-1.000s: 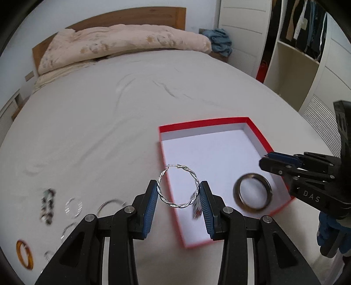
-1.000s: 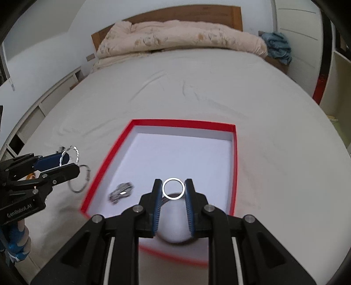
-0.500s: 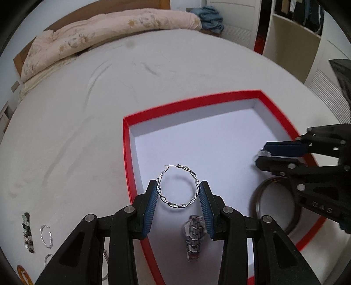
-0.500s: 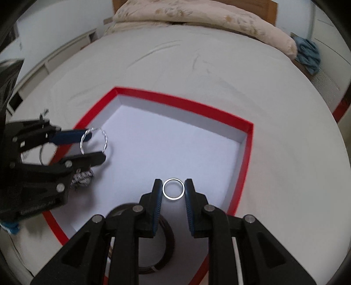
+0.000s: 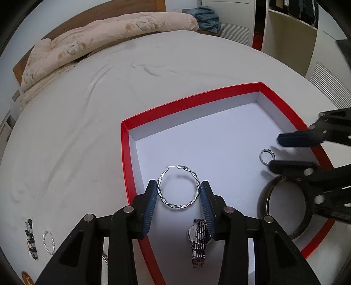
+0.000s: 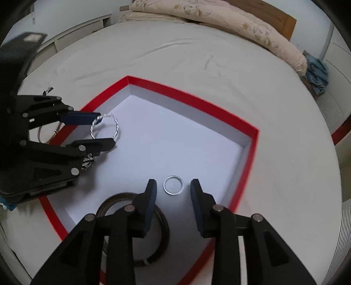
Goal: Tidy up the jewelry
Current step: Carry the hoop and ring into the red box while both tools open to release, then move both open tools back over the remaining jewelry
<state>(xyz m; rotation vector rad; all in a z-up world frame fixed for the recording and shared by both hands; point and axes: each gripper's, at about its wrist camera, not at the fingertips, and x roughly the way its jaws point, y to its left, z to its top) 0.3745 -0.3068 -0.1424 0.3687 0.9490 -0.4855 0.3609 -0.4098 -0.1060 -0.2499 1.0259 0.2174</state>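
Release is the news: right gripper (image 6: 172, 198), a second ago clamped on the ring (image 6: 173, 185), is opening, its fingers apart and the ring loose in the box (image 6: 193, 96) at lower centre, while left gripper (image 5: 178, 198) stays clamped on the hoop (image 5: 178, 187), next to drop.

We see a white bed sheet (image 5: 92, 122) across the frame, floral duvet (image 5: 105, 37) upper left, blue cloth (image 5: 207, 18) at top, shelving (image 5: 287, 32) upper right.
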